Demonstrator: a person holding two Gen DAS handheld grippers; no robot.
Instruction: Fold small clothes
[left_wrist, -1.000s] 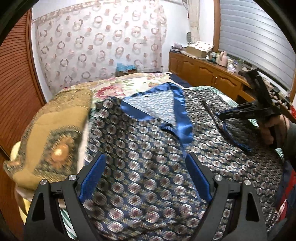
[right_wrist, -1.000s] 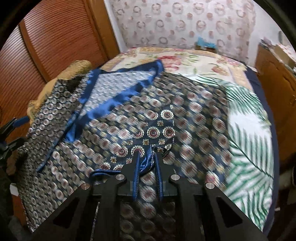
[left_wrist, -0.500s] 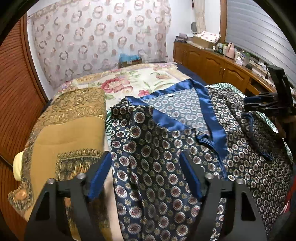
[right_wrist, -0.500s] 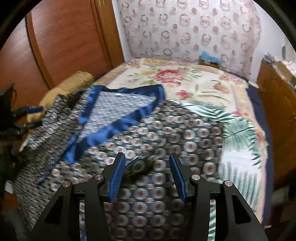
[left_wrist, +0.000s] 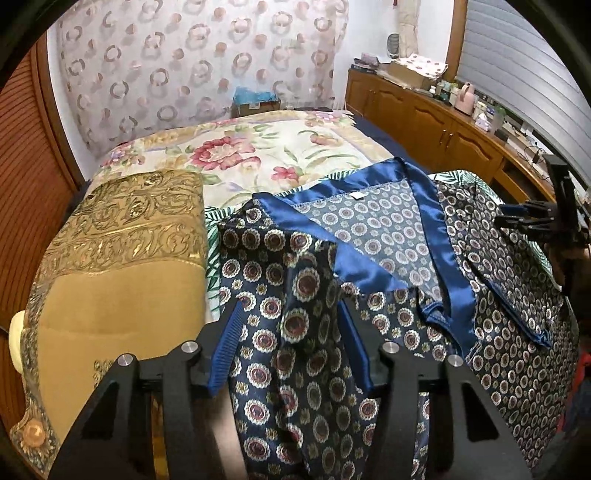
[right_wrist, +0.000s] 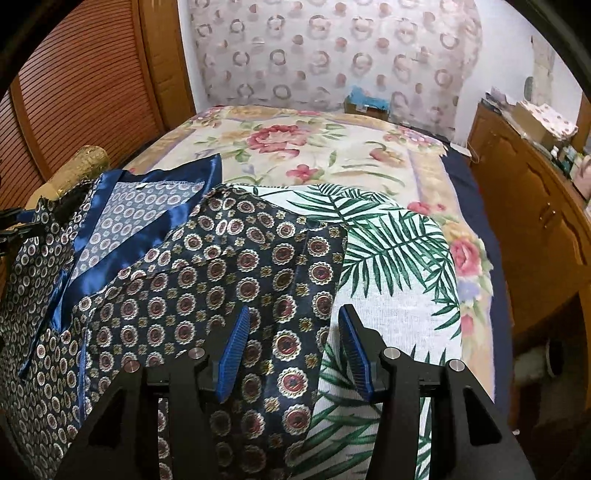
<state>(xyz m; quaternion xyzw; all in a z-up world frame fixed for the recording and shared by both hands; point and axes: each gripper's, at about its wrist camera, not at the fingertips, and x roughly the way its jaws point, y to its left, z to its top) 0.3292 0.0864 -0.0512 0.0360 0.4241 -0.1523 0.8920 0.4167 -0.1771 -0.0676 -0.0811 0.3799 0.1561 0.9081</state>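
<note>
The patterned garment (left_wrist: 388, 236), dark blue with round medallions and a shiny blue satin collar band (left_wrist: 436, 221), lies spread face-up on the bed (right_wrist: 295, 147), toward its near edge, resting on a palm-leaf cloth (right_wrist: 391, 258). It is laid open this way, I judge, so each side can be taken and folded inward.

The left claw (left_wrist: 291, 332) straddles the garment's left sleeve edge; its jaws have just been closing, cloth lies bunched between them, but the blue pads do not yet visibly pinch it. The right claw (right_wrist: 295, 332) stands released over the garment's right edge, where dark fabric meets the palm-leaf cloth; cloth lies between the pads, unpressed.

A gold brocade cushion (left_wrist: 122, 277) sits just beside the garment on the bed's left edge and could crowd the left fold. Beyond lie a floral bedspread (left_wrist: 258, 155), a wooden cabinet (right_wrist: 535, 221) along the right wall, and a louvred wooden door (right_wrist: 81, 92) on the left.
</note>
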